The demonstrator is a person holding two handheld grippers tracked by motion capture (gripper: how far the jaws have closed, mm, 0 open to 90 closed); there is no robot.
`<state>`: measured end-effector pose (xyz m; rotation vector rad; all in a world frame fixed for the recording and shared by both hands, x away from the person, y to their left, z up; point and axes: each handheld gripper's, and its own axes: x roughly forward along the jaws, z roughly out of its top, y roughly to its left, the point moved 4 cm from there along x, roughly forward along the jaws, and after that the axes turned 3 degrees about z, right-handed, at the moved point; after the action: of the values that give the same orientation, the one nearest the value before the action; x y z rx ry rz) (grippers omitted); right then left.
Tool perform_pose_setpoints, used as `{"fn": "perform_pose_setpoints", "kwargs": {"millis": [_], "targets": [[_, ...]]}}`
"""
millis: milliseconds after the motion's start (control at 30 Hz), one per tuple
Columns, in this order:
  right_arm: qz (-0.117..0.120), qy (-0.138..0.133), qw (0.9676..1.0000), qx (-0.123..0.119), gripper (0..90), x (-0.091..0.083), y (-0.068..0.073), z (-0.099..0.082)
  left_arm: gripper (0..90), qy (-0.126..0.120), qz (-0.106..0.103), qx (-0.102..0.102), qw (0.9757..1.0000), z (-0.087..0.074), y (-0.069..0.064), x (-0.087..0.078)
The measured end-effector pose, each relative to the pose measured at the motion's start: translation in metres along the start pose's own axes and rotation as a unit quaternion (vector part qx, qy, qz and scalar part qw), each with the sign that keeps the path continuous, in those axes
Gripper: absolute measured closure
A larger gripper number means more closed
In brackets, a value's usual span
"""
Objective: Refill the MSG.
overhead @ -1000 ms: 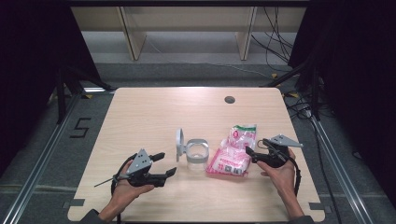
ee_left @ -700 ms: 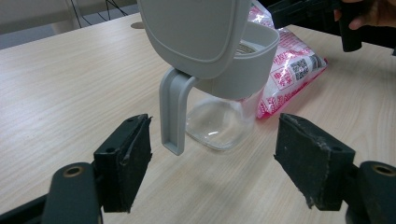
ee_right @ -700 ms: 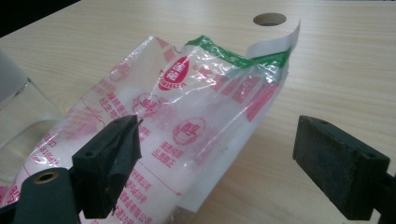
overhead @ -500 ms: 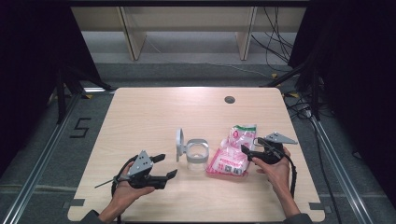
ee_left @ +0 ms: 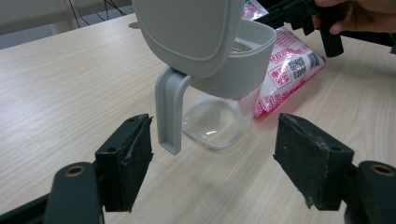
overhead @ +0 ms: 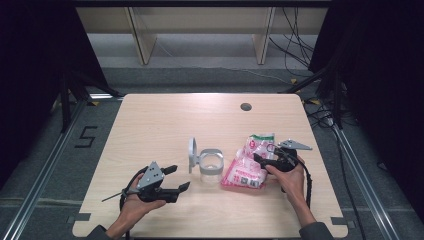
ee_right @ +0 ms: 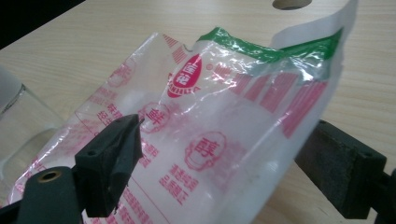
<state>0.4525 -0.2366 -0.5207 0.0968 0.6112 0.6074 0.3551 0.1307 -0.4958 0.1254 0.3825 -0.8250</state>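
A clear jar [overhead: 210, 164] [ee_left: 219, 116] with a grey collar stands mid-table, its grey hinged lid [overhead: 191, 151] [ee_left: 191, 28] flipped up. Just right of it lies a pink-and-white plastic bag [overhead: 247, 165] [ee_right: 224, 135] with a green top edge. My left gripper [overhead: 179, 177] [ee_left: 215, 158] rests open near the front edge, pointing at the jar and short of it. My right gripper [overhead: 262, 153] [ee_right: 229, 163] is open, its jaws straddling the bag's upper part. In the left gripper view the bag [ee_left: 287, 60] lies behind the jar, with the other gripper [ee_left: 303, 14] over it.
A round cable hole [overhead: 245, 106] [ee_right: 289, 3] sits in the table's far right part. The wooden table [overhead: 165, 120] has bare room at the back and left. Beyond the far edge are shelf legs and cables on the floor.
My right gripper has moved left over the bag, so its jaws now sit on either side of it. The left gripper, jar and bag have stayed put.
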Motion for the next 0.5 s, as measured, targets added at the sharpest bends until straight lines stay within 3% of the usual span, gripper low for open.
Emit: {"fn": "perform_pose_setpoints", "kwargs": {"millis": [33, 100, 333, 400, 467, 500], "targets": [[0.012, -0.002, 0.9999, 0.004, 18.7, 0.0026, 0.0019, 0.0007, 26.9, 0.000, 0.000, 0.000, 1.0000, 0.0001, 0.0000, -0.0003], [0.007, 0.005, 0.9999, -0.008, 21.5, 0.0061, 0.0014, 0.0005, 27.0, -0.001, -0.001, -0.001, 1.0000, 0.0002, 0.0001, -0.0005], [0.020, 0.002, 0.9998, 0.004, 35.4, 0.0104, 0.0026, 0.0024, 27.0, -0.001, 0.000, 0.000, 1.0000, 0.0000, 0.0000, -0.0010], [0.027, 0.000, 0.9991, 0.033, 39.3, 0.0110, 0.0043, 0.0015, 27.0, -0.002, 0.000, -0.001, 1.0000, -0.0001, 0.0000, -0.0009], [0.038, 0.002, 0.9988, 0.030, 42.8, 0.0108, -0.0001, 0.0013, 27.0, -0.001, 0.001, -0.001, 1.0000, -0.0002, 0.0001, -0.0011], [0.031, 0.003, 0.9992, 0.026, 44.1, 0.0114, -0.0013, 0.0012, 27.0, -0.001, 0.001, -0.001, 1.0000, -0.0002, 0.0001, -0.0011]]}}
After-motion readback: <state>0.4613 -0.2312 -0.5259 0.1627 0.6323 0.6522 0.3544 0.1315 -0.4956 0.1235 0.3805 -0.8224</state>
